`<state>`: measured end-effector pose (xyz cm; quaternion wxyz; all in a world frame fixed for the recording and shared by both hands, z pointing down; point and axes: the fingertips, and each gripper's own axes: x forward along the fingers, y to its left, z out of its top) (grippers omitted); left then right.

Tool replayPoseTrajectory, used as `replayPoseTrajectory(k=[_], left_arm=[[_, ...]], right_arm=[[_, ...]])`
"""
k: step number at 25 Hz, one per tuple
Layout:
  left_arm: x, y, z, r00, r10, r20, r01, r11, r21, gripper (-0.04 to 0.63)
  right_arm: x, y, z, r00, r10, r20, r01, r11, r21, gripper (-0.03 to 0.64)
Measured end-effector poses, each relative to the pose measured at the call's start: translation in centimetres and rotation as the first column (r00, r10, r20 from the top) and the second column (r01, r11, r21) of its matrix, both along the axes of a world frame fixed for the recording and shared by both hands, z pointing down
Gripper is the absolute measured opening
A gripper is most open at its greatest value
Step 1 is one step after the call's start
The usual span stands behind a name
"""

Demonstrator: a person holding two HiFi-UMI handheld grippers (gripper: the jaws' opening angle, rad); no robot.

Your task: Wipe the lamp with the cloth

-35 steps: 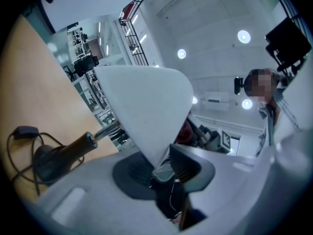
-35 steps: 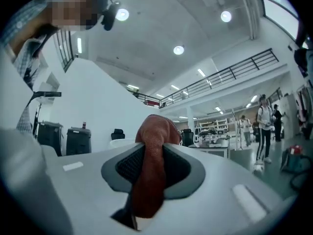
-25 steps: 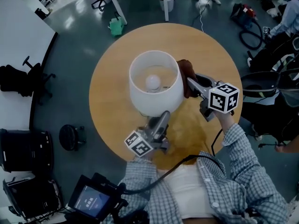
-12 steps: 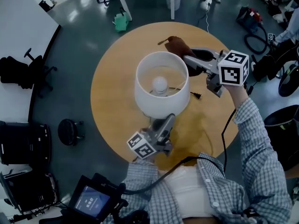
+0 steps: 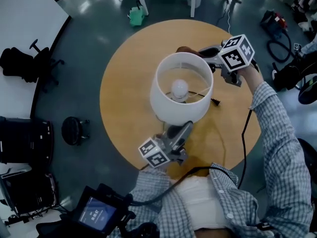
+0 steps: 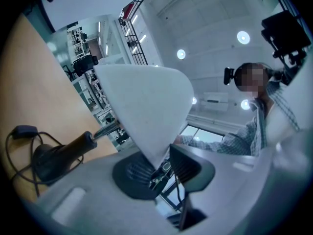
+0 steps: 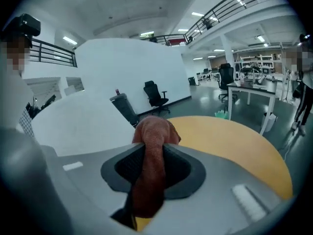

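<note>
The right gripper [image 5: 200, 53], clenched on the cloth [image 5: 184, 49], has swung round the lamp [image 5: 171, 105] at the table [image 5: 124, 73]'s middle to its far side; the left gripper [image 5: 184, 129] clamps the near rim; keep the cloth pressed flat.

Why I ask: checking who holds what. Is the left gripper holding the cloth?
No: the left gripper is shut on the lower rim of the lampshade, while the cloth sits in the right gripper.
</note>
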<state>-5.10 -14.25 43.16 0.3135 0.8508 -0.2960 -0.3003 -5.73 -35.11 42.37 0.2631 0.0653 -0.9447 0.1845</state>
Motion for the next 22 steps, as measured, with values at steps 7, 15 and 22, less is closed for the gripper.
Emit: replayPoseTrajectory(k=[7,15,22], left_arm=[[0.1,0.1,0.0,1.000,0.003,-0.001,-0.003,1.000,0.003,0.092],[0.2,0.2,-0.1,1.000,0.011,-0.003,-0.011,1.000,0.001,0.092],[0.4,-0.1,0.3,1.000,0.017,-0.016,-0.017,1.000,-0.003,0.094]], right_arm=[[-3.2,-0.4,0.4,0.958,-0.211,-0.193,0.226,0.972,0.062,0.106],[-8.9,2.3,-1.3,0.690,-0.513,-0.511,0.624,0.779,0.060,0.104],[-11.6,4.5,-1.7,0.278,-0.506,-0.817,0.879,0.478,0.004,0.104]])
